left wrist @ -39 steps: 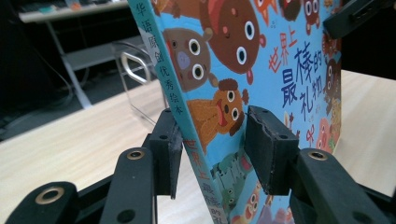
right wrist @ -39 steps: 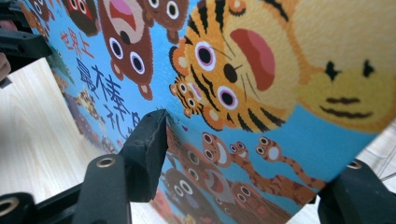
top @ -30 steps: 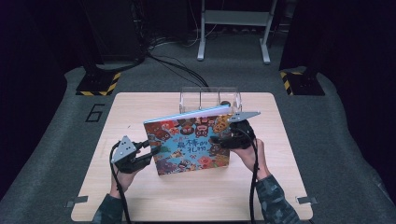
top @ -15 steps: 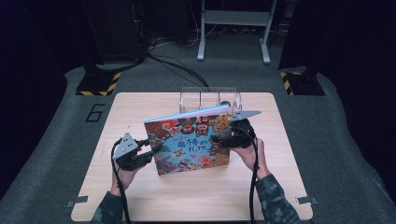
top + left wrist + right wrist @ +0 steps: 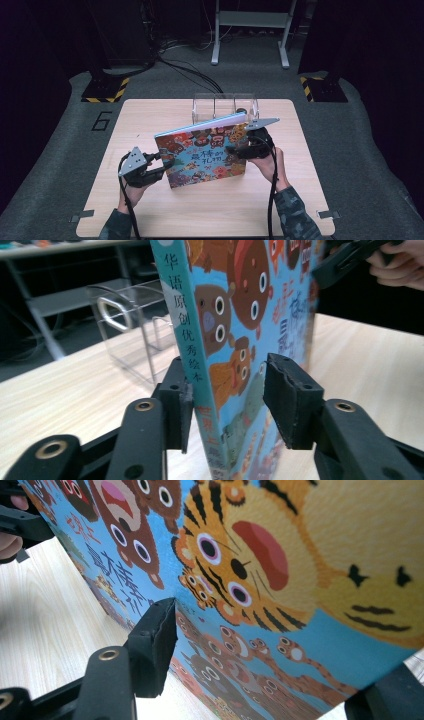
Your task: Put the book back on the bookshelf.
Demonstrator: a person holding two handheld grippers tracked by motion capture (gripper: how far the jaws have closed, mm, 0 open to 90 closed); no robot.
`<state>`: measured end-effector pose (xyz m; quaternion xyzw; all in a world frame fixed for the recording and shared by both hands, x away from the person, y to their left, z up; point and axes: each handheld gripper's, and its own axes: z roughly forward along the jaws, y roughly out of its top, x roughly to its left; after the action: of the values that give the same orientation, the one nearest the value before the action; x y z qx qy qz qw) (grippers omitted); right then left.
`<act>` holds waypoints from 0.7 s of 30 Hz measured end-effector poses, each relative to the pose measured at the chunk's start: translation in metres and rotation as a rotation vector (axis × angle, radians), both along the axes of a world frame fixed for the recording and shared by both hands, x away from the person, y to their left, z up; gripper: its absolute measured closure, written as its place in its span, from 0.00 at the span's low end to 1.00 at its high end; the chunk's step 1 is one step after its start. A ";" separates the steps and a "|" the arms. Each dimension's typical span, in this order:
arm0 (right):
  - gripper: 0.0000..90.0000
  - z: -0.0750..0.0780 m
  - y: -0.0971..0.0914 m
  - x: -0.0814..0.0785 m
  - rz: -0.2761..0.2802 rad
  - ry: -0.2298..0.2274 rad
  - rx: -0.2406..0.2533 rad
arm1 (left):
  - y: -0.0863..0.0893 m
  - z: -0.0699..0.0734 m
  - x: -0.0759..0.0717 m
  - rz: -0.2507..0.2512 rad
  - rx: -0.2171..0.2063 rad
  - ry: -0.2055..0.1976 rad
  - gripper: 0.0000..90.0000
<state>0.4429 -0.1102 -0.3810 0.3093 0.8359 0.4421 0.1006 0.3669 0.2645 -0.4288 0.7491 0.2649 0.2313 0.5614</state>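
With the picture book (image 5: pixel 206 155) tilted up on its long bottom edge, my left gripper (image 5: pixel 227 400) straddles its spine, jaws just loosened; right gripper (image 5: pixel 234 150) clamps the opposite edge.

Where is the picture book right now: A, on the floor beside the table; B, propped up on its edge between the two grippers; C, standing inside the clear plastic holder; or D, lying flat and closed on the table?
B: the picture book stands tilted on its lower edge on the table, with the left gripper at its spine side and the right gripper at its other side, in front of the clear holder.
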 end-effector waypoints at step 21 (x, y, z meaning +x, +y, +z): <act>0.33 -0.002 -0.004 0.002 -0.033 -0.006 -0.012 | -0.006 0.007 0.007 -0.074 0.018 0.019 0.75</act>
<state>0.4451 -0.1139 -0.3833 0.3209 0.8330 0.4365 0.1122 0.3734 0.2583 -0.4216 0.7655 0.2403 0.2056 0.5603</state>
